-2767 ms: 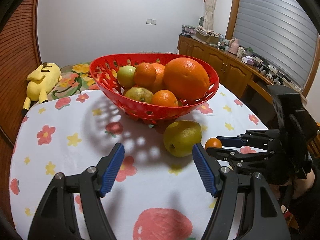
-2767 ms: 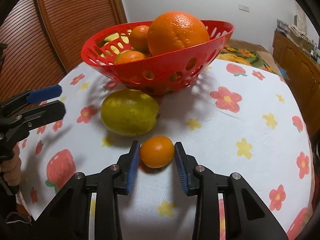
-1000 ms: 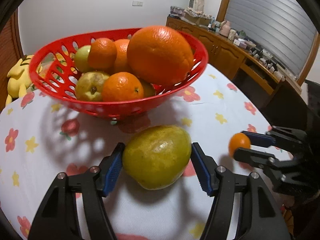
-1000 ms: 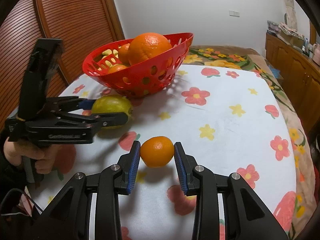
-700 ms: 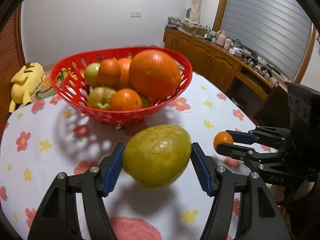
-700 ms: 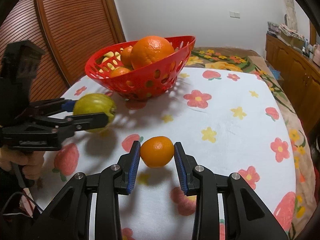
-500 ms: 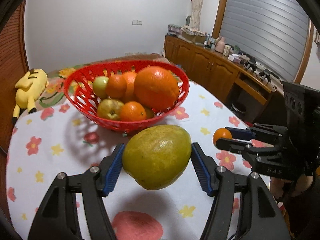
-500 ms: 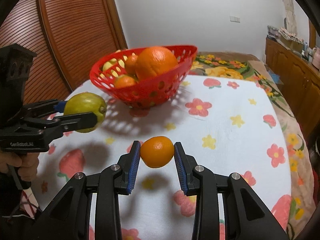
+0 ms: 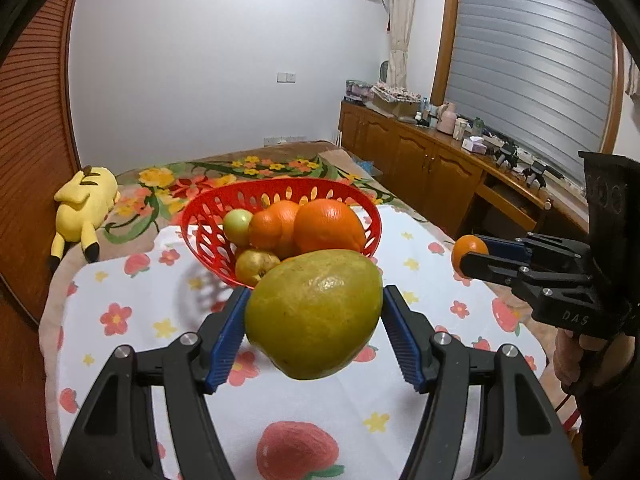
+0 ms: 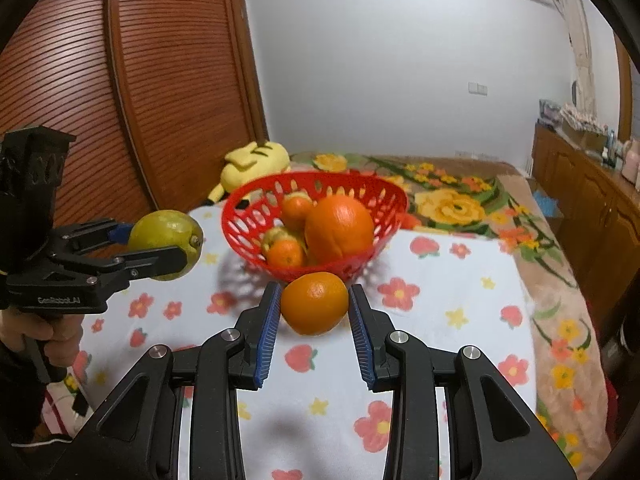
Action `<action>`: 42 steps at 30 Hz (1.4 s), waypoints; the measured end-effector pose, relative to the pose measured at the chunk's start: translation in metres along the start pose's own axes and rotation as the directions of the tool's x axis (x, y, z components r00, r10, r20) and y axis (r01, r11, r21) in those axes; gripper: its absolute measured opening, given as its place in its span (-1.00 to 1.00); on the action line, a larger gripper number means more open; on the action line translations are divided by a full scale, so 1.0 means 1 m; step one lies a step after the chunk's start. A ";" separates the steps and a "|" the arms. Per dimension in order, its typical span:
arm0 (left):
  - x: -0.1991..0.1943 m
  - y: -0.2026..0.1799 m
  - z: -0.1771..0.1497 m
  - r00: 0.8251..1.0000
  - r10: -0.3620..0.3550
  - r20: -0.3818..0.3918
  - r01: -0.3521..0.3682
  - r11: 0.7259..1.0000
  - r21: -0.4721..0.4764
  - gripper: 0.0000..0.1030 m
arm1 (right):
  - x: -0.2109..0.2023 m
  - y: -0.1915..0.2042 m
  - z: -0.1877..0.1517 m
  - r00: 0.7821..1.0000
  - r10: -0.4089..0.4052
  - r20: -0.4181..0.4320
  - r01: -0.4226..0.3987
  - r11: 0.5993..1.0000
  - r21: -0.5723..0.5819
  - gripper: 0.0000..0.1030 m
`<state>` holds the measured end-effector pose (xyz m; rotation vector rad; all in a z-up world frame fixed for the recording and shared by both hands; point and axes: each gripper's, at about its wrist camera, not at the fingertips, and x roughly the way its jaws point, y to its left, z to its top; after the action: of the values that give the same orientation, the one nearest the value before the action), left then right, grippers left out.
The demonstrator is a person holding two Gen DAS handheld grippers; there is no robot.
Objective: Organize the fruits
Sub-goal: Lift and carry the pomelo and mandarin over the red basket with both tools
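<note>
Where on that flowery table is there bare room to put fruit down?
The tablecloth is bare on all visible sides of the red basket: the wide stretch between basket and grippers, and its right side toward the cabinets. The basket itself is crowded, piled with oranges and other fruit.

The red basket (image 9: 208,240) is partly hidden by the green fruit (image 9: 314,314); small items on the sideboard (image 9: 472,140) cannot be made out.

Yellow-green pear-shaped fruit (image 9: 314,314) and small orange (image 10: 314,303), both aloft before the fruit-filled red basket (image 9: 208,236).
</note>
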<state>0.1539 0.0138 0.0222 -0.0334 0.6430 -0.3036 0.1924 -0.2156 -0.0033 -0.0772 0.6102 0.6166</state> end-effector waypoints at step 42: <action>0.085 0.049 0.055 0.997 0.027 -0.073 -0.032 0.997 -0.065 0.26 | 0.081 -0.025 0.078 0.997 0.047 -0.057 -0.051 0.996 -0.069 -0.35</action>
<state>0.2640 0.0321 0.0102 -0.0762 0.7242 -0.2558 0.2990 -0.1753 0.0125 -0.1464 0.6455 0.6856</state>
